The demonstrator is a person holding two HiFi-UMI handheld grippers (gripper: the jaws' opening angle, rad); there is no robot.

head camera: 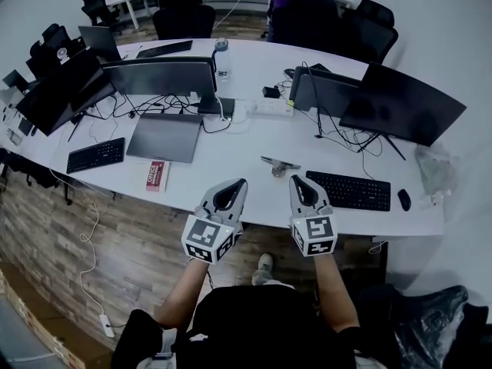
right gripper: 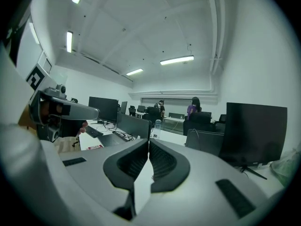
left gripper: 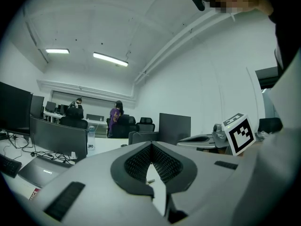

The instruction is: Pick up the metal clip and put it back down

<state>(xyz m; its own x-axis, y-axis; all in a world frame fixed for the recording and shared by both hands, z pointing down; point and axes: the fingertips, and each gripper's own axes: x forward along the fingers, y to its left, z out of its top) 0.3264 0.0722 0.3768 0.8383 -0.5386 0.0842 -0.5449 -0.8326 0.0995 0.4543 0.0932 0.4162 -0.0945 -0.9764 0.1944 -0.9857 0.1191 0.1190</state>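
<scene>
The fingers of the left gripper meet at their tips with nothing between them. The fingers of the right gripper are likewise pressed together and empty. In the head view both hover side by side over the near edge of the white worktop, left of the black keyboard and a little nearer the person than it. The metal clip lies on the worktop just left of that keyboard's far left corner. It is apart from both grippers and roughly on the line between them. Nothing has been picked up yet, so the step in hand looks like the reach. To do it well, I would commit one gripper, probably the right, since it is the one nearer the keyboard. Its fingers should spread before it arrives, not over the clip. The clip seems thin, low and smooth, so it may skate on the worktop. Coming in tipped downward and closing on whatever part stands proud should hold better than pinching a flat edge. Stay off the keyboard's edge, lift straight, then set the clip down on the same bare patch left of the keyboard.
</scene>
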